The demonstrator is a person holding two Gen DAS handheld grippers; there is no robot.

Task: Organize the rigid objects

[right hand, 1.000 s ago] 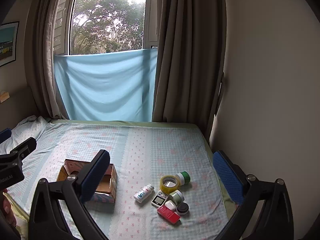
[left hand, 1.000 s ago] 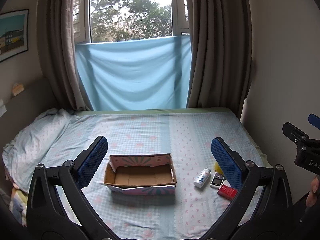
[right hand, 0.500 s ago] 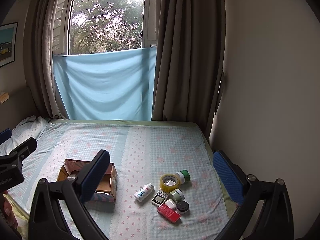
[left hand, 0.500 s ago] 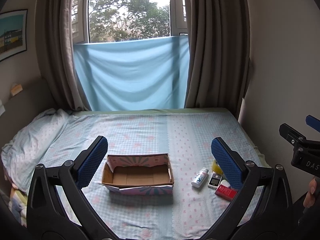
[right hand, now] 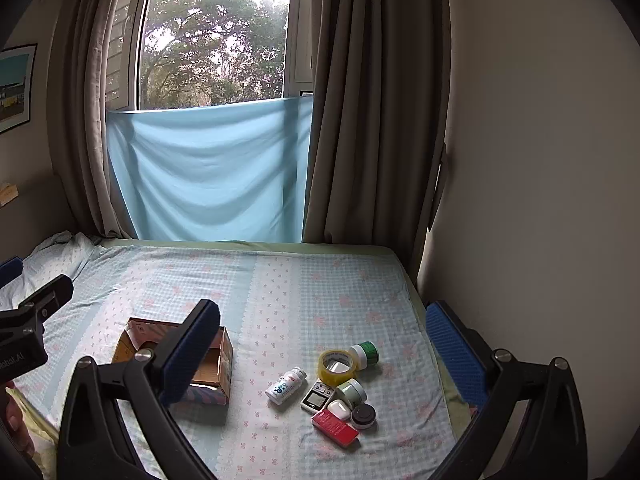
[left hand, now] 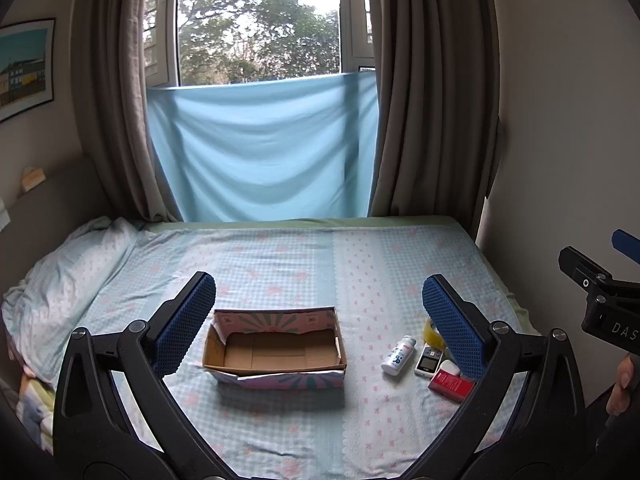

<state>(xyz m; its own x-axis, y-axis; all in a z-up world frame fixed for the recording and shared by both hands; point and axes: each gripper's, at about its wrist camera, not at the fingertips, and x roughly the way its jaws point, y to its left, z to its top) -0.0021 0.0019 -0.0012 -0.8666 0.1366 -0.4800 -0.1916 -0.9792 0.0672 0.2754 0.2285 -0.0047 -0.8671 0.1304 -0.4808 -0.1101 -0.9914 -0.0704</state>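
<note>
Only the right view shows the tape roll (right hand: pixel 337 366) whole; each hand-held gripper (left hand: pixel 318 320) (right hand: pixel 320 350) gapes empty.

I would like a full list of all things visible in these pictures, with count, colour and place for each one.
cardboard box: 1, brown inside with patterned outside, open, on the bed, left of the small items
white bottle: 1, white with red cap, lying between box and cluster
tape roll: 1, yellow, back of cluster
green-lidded jar: 1, white and green, right of the tape
small digital device: 1, silver with dark screen, beside the bottle
pale green jar: 1, middle of cluster
white case: 1, white, by the red box
dark round tin: 1, black, front right
red box: 1, red, front of cluster
bed: 1, blue checked sheet
left gripper: 1, black, blue pads, open
right gripper: 1, same, open
</note>
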